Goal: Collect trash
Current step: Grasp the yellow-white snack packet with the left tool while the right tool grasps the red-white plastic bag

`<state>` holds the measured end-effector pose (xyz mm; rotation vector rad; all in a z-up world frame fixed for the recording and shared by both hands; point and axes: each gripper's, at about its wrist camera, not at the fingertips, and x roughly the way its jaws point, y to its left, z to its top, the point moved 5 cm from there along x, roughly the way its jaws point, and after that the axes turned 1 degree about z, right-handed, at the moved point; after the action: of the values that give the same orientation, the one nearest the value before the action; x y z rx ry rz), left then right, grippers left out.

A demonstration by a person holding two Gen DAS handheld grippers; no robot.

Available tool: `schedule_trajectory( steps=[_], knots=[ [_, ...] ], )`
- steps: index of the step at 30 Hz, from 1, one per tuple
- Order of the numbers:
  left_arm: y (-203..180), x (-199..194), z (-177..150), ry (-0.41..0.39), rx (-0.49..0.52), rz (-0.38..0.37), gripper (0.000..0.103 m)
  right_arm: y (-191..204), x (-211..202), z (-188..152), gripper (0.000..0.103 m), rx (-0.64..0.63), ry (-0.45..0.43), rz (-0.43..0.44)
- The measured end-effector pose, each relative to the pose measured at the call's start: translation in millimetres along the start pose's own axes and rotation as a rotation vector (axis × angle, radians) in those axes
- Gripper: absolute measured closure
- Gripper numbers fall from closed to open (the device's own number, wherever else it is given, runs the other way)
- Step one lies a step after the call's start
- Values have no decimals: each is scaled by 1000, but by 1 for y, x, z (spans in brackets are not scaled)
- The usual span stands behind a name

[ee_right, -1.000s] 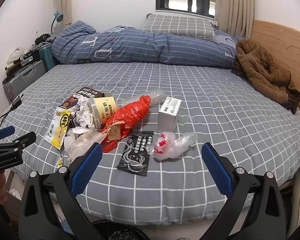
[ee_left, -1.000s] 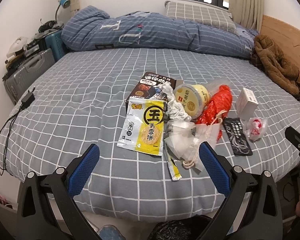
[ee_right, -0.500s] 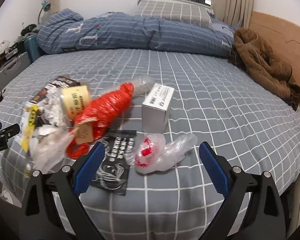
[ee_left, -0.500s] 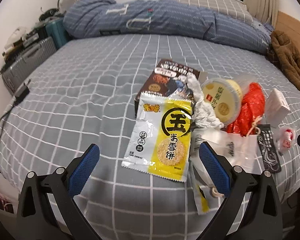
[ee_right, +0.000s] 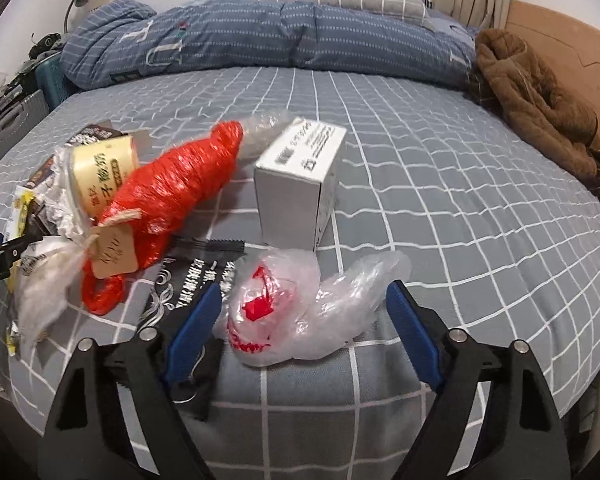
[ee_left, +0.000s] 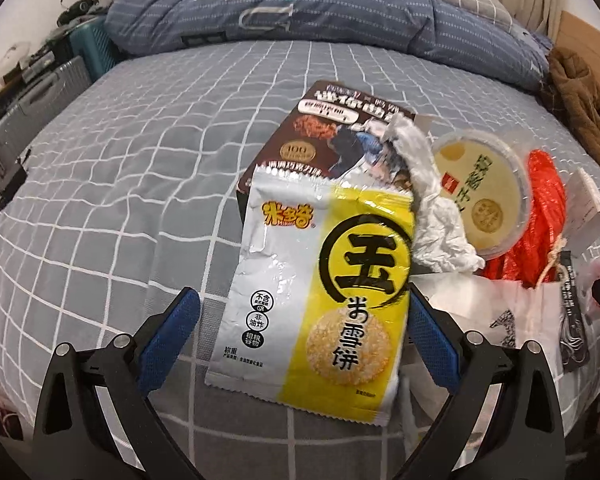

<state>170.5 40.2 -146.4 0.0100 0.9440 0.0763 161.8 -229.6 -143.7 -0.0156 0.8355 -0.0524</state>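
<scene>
Trash lies on the grey checked bed. My left gripper is open, its blue pads on either side of a yellow and white snack packet. Beyond it lie a dark brown box, crumpled foil, a yellow lidded cup and a red net bag. My right gripper is open around a clear plastic bag with red print. A white carton, a black sachet and the red net bag lie near it.
A rolled blue duvet and pillow lie at the bed's far end. A brown coat lies at the right by the wooden headboard. Suitcases stand left of the bed. A white paper bag lies right of the snack packet.
Both grippers have moved forward and down toward the bed. The left now straddles the snack packet, the right straddles the clear plastic bag. Both stay open.
</scene>
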Motion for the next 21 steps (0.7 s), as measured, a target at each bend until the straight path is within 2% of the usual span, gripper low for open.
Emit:
schedule_trajectory(
  steps=[3,9,12,16,21],
  knots=[
    [2,6,-1,9,-3,-1,10,0,7,-1,29,1,9,2],
    [4,10,-2,18,-1,-8,25,-4,16,-3,43,19,25,10],
    [6,10,-4,21,-3,-5,35,-5,18,-3,47,22,30,22],
    [10,11,-5,16,-14,-3,54,-4,20,-2,53,12,32,28],
    [14,15,-7,19,-14,1,68,-3,21,-3,58,23,41,46]
  ],
)
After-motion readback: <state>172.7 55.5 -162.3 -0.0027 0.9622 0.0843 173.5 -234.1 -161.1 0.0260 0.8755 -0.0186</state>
